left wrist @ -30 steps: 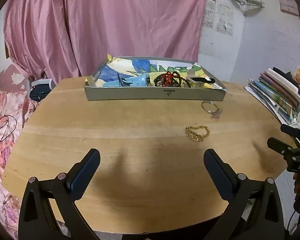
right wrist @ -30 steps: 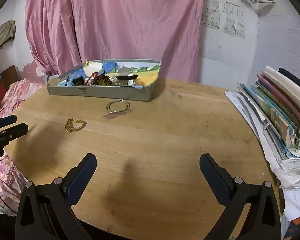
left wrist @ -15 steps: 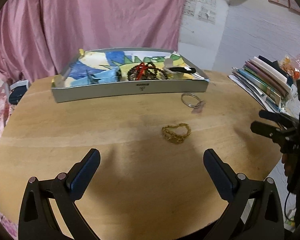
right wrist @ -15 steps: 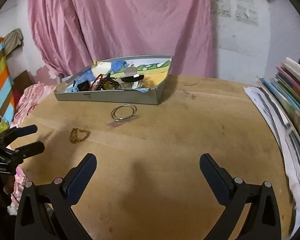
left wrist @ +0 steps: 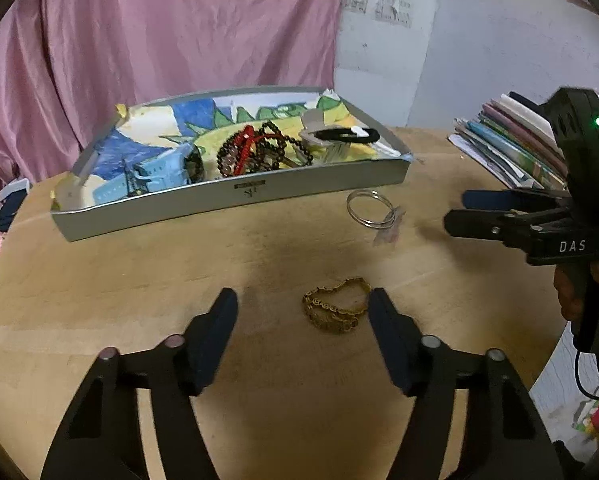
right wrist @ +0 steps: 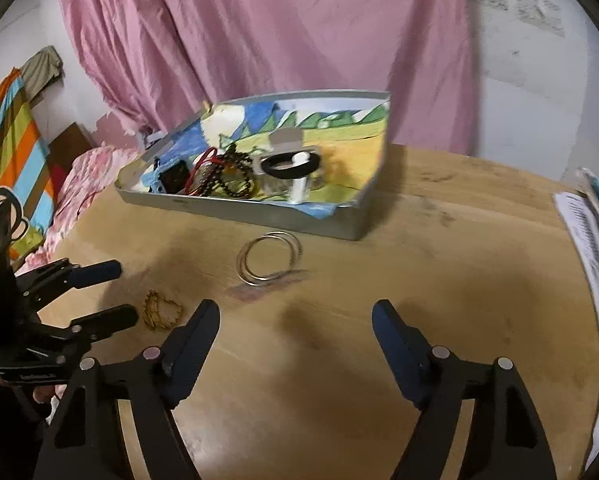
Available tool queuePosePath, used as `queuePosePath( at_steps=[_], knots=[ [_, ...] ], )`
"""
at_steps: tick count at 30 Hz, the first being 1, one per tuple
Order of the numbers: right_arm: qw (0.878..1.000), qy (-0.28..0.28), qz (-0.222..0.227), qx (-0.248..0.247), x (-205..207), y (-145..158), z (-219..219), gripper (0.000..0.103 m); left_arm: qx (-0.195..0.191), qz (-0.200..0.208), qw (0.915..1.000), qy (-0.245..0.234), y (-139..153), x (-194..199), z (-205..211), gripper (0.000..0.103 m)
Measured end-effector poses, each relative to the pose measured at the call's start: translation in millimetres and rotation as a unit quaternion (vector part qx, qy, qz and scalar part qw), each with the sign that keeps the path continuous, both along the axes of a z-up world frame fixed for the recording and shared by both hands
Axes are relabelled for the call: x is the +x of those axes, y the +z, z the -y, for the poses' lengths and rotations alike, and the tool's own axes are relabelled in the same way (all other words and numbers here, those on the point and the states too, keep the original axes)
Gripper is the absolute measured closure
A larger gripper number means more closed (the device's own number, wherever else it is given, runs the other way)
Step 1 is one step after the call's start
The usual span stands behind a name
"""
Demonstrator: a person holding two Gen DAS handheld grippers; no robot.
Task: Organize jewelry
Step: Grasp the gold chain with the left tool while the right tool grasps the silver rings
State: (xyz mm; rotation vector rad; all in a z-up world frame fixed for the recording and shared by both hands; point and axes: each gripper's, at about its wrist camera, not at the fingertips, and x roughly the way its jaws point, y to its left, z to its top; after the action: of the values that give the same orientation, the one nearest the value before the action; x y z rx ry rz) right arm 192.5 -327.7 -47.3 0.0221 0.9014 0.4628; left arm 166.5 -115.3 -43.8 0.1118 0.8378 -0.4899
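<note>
left tongs [left wrist: 301, 306] and right tongs [right wrist: 295, 318] both agape, low, level

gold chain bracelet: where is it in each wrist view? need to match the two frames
Left wrist: gold chain bracelet lies low centre on the table, between the open left gripper fingertips, nearer the right one.
Right wrist: it lies lower left, just beyond the left gripper.
Shared landmark: the silver bangles in front of the grey tray.

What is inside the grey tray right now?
The tray holds dark beads tangled with a red cord, a blue strap and a black band, on a painted lining. Anything under that pile is hidden.
</note>
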Motion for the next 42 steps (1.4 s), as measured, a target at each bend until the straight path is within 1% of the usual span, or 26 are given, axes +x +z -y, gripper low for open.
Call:
queuePosePath(
  at_steps=[2, 3, 4, 6, 11, 13, 14, 16, 18, 22, 27, 29, 30, 31, 33, 37, 42],
  knots=[
    [1.0, 0.007, -0.001, -0.004, 5, 0, -6, 0.028, -0.003, -0.009, 0.9999, -0.008, -2, 4, 1, 0.05],
    [1.0, 0.008, -0.001, -0.007, 8, 0, -9, 0.031, -0.005, -0.014, 0.9998, -0.012, -3, 7, 2, 0.054],
    [1.0, 0.01, -0.002, -0.009, 11, 0, -11, 0.035, -0.005, -0.017, 0.9998, -0.013, -4, 8, 3, 0.06],
    [1.0, 0.013, -0.002, -0.01, 17, 0, -15, 0.037, -0.003, -0.023, 0.9996, -0.016, -5, 12, 5, 0.066],
    [1.0, 0.021, -0.008, -0.021, 26, -4, -24, 0.038, 0.011, -0.03, 0.9992, -0.023, -8, 15, 11, 0.078],
    [0.999, 0.025, -0.01, -0.028, 29, -6, -27, 0.038, 0.018, -0.028, 0.9993, -0.02, -8, 14, 11, 0.088],
    [0.999, 0.026, -0.009, -0.033, 30, -7, -29, 0.038, 0.018, -0.03, 0.9992, -0.018, -8, 15, 11, 0.09],
    [0.999, 0.03, -0.005, -0.045, 31, -8, -32, 0.038, 0.012, -0.034, 0.9992, -0.019, -8, 15, 10, 0.098],
    [0.998, 0.034, -0.004, -0.053, 31, -9, -35, 0.038, 0.016, -0.031, 0.9992, -0.018, -8, 14, 11, 0.101],
    [0.997, 0.04, -0.006, -0.062, 35, -12, -43, 0.038, 0.017, -0.033, 0.9993, 0.001, -8, 18, 6, 0.102],
    [0.995, 0.043, -0.005, -0.085, 39, -18, -53, 0.039, 0.008, -0.033, 0.9993, 0.016, -5, 21, -3, 0.102],
    [0.994, 0.043, 0.0, -0.097, 40, -20, -57, 0.041, 0.007, -0.033, 0.9993, 0.018, -4, 20, -4, 0.102],
    [0.994, 0.043, 0.0, -0.097, 40, -20, -57, 0.045, 0.006, -0.033, 0.9993, 0.018, -4, 20, -4, 0.102],
    [0.994, 0.043, 0.004, -0.103, 40, -20, -58, 0.052, 0.005, -0.033, 0.9993, 0.018, -4, 20, -5, 0.102],
    [0.993, 0.041, 0.008, -0.108, 42, -19, -58, 0.059, 0.006, -0.033, 0.9993, 0.017, -4, 20, -5, 0.102],
    [0.993, 0.049, 0.013, -0.11, 38, -20, -57, 0.059, 0.001, -0.03, 0.9994, 0.017, -2, 19, -5, 0.102],
    [0.993, 0.055, 0.012, -0.101, 29, -20, -54, 0.06, -0.006, -0.021, 0.9995, 0.021, 4, 18, -5, 0.102]
  ],
)
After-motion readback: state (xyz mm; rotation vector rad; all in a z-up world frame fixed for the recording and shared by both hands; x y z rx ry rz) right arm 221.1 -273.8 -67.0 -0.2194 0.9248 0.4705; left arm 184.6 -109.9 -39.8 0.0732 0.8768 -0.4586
